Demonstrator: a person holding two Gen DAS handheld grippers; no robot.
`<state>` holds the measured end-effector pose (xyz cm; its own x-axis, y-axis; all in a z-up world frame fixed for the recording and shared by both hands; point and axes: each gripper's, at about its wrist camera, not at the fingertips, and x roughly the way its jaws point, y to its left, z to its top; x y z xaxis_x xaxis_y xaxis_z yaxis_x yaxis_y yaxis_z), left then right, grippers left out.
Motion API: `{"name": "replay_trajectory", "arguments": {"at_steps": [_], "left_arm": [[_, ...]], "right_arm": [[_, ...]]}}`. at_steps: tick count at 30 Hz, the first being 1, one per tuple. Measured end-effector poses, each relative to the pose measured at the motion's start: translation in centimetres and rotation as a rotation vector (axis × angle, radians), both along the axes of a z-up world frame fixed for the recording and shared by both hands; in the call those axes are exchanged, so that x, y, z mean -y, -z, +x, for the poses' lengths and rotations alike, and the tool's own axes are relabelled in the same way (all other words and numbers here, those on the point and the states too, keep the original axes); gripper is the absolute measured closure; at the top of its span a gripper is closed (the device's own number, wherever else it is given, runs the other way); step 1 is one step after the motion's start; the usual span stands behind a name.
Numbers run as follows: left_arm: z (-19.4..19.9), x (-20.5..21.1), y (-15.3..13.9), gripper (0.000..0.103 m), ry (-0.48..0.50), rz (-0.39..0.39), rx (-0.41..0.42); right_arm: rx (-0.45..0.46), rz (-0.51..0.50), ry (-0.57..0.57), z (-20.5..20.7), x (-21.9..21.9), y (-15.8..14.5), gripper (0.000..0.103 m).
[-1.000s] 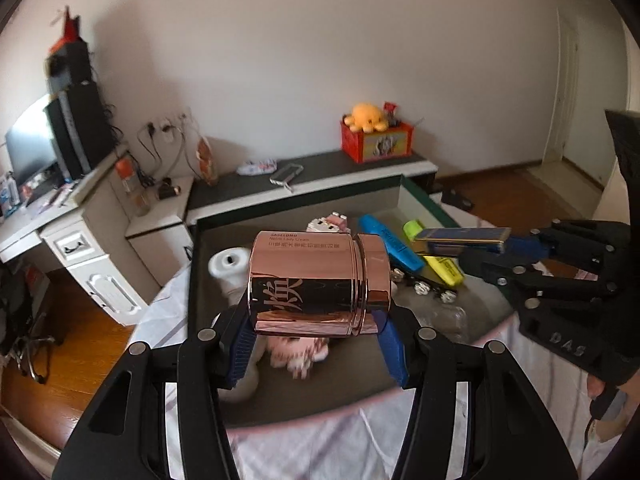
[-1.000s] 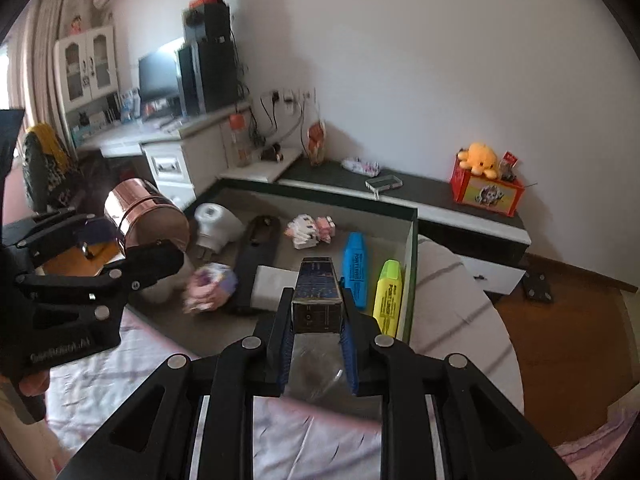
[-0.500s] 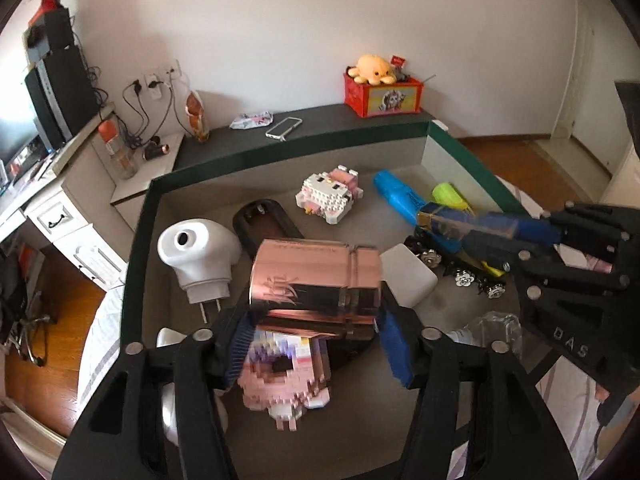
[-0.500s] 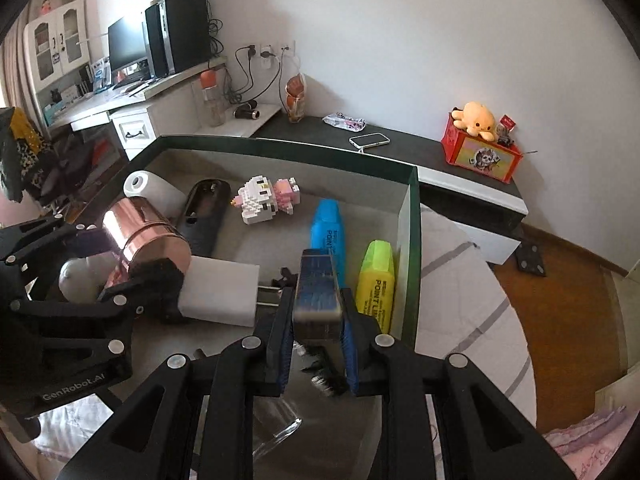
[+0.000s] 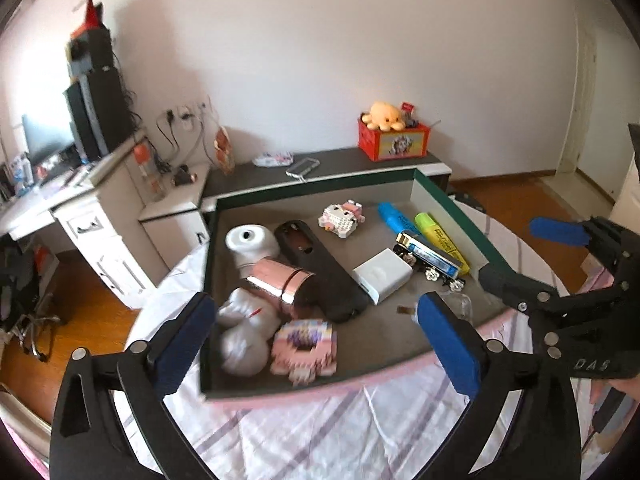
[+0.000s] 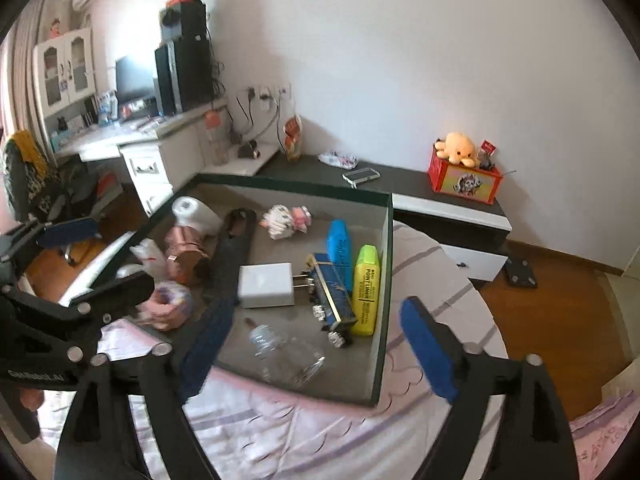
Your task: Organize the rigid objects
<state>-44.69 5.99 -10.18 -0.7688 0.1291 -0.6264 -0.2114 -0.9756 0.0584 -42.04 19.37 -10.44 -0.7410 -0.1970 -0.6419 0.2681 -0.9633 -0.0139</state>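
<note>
**Both tools opening, nothing between the pads, over the filled tray**

The left tool (image 5: 316, 332) angles down toward the near left part of the green-rimmed tray (image 5: 448, 204), which sits on a striped bedsheet (image 5: 340, 432). Its blue pads are spreading wide and grip nothing. The right tool (image 6: 316, 344) tilts down the same way at the tray's near right corner, its jaws also opening and empty. Each tool shows at the edge of the other's view, and a bit of a hand shows under the left one in the right wrist view.

Inside the tray:
- one rose-gold can (image 5: 282, 286) lying on its side, near the left
- one blue-and-gold box (image 6: 332, 292) beside the markers, free of the pads
- two highlighters: one blue marker (image 6: 340, 246), one yellow marker (image 6: 367, 288)
- one white charger (image 6: 266, 284)
- one black case (image 5: 320, 268)
- two brick-built toys: pink ring (image 5: 306, 344), small figure (image 5: 342, 218)
- one clear bottle (image 6: 288, 354)
</note>
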Motion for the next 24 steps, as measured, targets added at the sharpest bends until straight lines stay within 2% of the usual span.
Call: {"name": "replay_trajectory", "arguments": {"at_steps": [1, 2, 6, 16, 20, 24], "left_arm": [[0.9, 0.3, -0.4, 0.001, 0.001, 0.006, -0.013], [1.7, 0.5, -0.8, 0.000, -0.003, 0.010, -0.026], [5.4, 1.4, -2.3, 0.000, -0.040, 0.014, -0.080], [15.4, 3.4, -4.5, 0.000, -0.108, 0.019, -0.192], [19.1, 4.0, -5.3, 0.000, -0.104, 0.061, -0.226], [22.2, 4.1, -6.0, 0.000, -0.097, 0.058, -0.254]], "right_arm": [[-0.014, 0.011, 0.015, 0.6, 0.0, -0.3, 0.002], [-0.033, 0.031, 0.038, 1.3, 0.1, -0.6, 0.000], [-0.068, -0.028, 0.034, 4.6, -0.5, -2.0, 0.000], [-0.162, -0.038, 0.044, 13.5, 0.0, -4.5, 0.000], [-0.203, -0.063, 0.016, 17.6, 0.8, -5.4, 0.000], [-0.231, -0.082, -0.010, 20.8, 1.7, -6.3, 0.000]]}}
